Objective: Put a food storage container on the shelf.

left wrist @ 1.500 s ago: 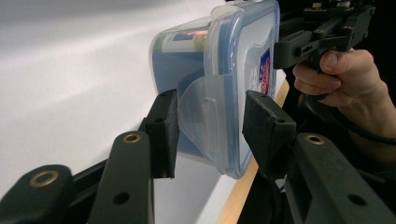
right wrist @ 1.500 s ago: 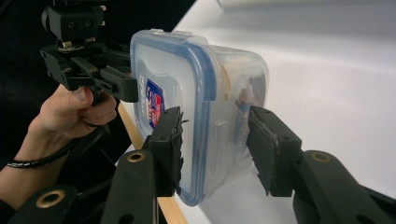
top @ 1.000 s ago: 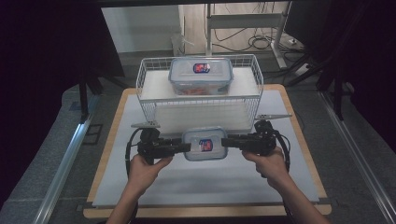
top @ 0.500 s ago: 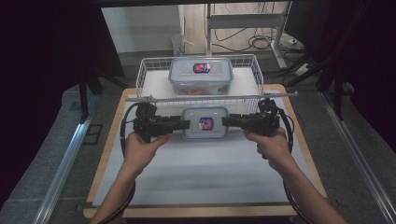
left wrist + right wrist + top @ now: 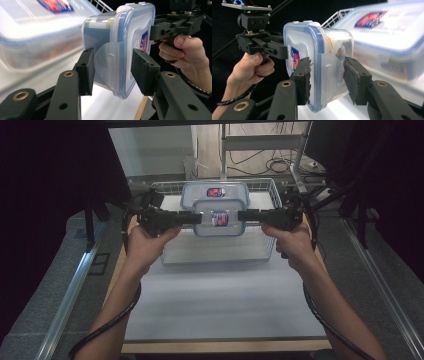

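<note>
A small clear food container [image 5: 218, 218] with a blue-rimmed lid and a red and blue label hangs in the air, gripped at both short ends. My left gripper [image 5: 197, 218] is shut on its left end, and my right gripper [image 5: 241, 216] is shut on its right end. In the left gripper view the pads [image 5: 143, 71] clamp the lid and base of the container [image 5: 125, 37] around its side clip. In the right gripper view the container [image 5: 312, 45] sits the same way between the pads [image 5: 302, 77]. It hovers over the front part of a white wire basket [image 5: 272, 195].
A larger lidded container [image 5: 216, 194] of the same kind lies inside the basket, just behind the lifted one. The basket stands at the far end of a white mat [image 5: 220, 295] on a wooden board. Dark curtains and metal rails flank the table.
Both grippers have risen and moved away from the person, carrying the small container from the mat in front of the basket to over the basket. The grip is unchanged.
</note>
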The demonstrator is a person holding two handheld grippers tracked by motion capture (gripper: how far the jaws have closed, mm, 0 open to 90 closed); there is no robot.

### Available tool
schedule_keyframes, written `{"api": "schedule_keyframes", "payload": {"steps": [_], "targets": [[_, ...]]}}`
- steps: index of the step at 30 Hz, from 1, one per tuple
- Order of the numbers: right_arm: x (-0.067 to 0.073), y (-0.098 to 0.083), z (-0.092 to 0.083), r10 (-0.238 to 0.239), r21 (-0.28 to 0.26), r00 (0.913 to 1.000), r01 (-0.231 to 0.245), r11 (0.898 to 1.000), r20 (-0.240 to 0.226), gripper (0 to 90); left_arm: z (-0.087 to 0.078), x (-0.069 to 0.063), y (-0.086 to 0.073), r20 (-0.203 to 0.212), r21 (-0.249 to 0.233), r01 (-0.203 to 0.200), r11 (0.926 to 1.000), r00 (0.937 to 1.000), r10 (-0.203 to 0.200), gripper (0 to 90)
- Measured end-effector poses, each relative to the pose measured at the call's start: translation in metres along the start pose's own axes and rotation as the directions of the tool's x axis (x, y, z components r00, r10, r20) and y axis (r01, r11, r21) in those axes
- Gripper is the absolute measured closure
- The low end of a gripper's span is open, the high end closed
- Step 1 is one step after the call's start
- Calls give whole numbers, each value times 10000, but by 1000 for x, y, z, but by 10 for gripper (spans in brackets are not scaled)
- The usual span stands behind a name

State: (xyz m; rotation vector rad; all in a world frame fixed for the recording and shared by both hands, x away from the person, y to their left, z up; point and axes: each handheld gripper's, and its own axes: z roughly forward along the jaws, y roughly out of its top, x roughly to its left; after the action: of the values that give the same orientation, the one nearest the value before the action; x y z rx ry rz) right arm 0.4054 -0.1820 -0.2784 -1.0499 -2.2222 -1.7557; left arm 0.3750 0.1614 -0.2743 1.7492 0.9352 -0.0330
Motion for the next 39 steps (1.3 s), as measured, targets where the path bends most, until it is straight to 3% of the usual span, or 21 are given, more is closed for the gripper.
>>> {"api": "schedule_keyframes", "payload": {"steps": [7,13,18,25,29,39], "targets": [[-7,32,8,340,-23,9994,-339,9994,108,572,0,13,32,-246,-11,369,9993,9990,-369,538],[-19,51,20,756,-1,9971,-756,9971,123,572,4,28,48,-329,-55,858,9963,9958,-859,533],[-32,59,27,1177,33,9930,-1178,9930,86,570,10,36,54,-451,-76,1341,9909,9899,-1343,528],[-45,63,33,1600,208,9869,-1605,9868,226,569,20,48,59,-551,85,1742,9847,9833,-1735,520],[-52,64,36,1825,77,9829,-1827,9831,236,568,24,52,60,-576,-53,1900,9818,9801,-1900,514],[-52,69,40,1602,-111,9818,-1599,9871,1015,540,34,55,64,-917,-199,2086,9778,9735,-2095,458]]}}
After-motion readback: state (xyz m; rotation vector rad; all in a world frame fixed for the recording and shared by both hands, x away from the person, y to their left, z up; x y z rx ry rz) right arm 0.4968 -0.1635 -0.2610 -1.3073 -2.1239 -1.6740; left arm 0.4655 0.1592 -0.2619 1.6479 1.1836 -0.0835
